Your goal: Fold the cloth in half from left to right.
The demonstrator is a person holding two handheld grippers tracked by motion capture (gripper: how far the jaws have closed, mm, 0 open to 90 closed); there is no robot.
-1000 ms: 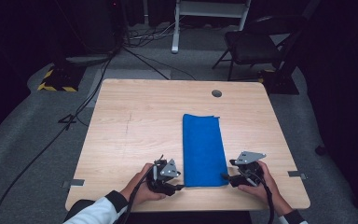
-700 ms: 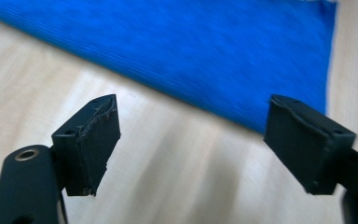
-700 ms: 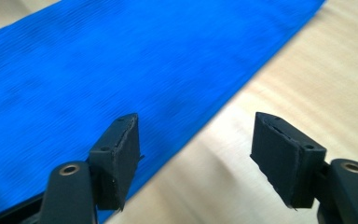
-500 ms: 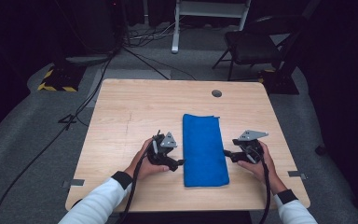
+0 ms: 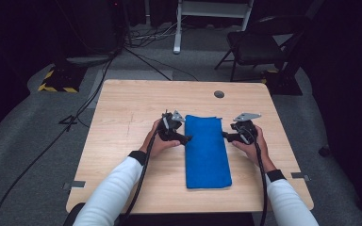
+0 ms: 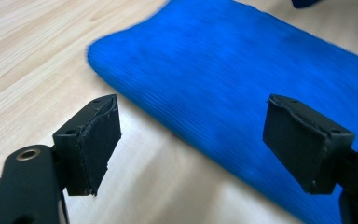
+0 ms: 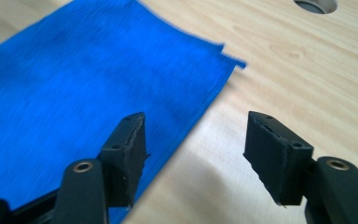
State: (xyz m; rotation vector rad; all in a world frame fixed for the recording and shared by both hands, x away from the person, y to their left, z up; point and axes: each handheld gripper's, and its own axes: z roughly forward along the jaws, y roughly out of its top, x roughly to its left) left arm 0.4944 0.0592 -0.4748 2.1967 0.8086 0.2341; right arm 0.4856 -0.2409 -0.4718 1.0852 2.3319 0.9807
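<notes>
A folded blue cloth (image 5: 206, 150) lies lengthwise on the wooden table (image 5: 122, 117), right of centre. My left gripper (image 5: 185, 139) sits at the cloth's left edge, jaws open, pointing at it. In the left gripper view the cloth (image 6: 242, 79) lies just beyond the spread pads (image 6: 95, 140), nothing between them. My right gripper (image 5: 226, 136) is at the cloth's right edge, open too. The right gripper view has the cloth (image 7: 74, 93) with its far corner ahead and to the left of the jaws, and one pad (image 7: 130, 149) over the cloth's edge.
A round cable hole (image 5: 219, 94) is in the table behind the cloth; it is also the cable hole (image 7: 314, 4) in the right gripper view. A black chair (image 5: 259, 47) and a white stand (image 5: 212, 14) stand on the floor beyond the table. Cables run along the floor at left.
Both hands have moved forward along the cloth's sides, from its near end to about its far third. The cloth has not moved.
</notes>
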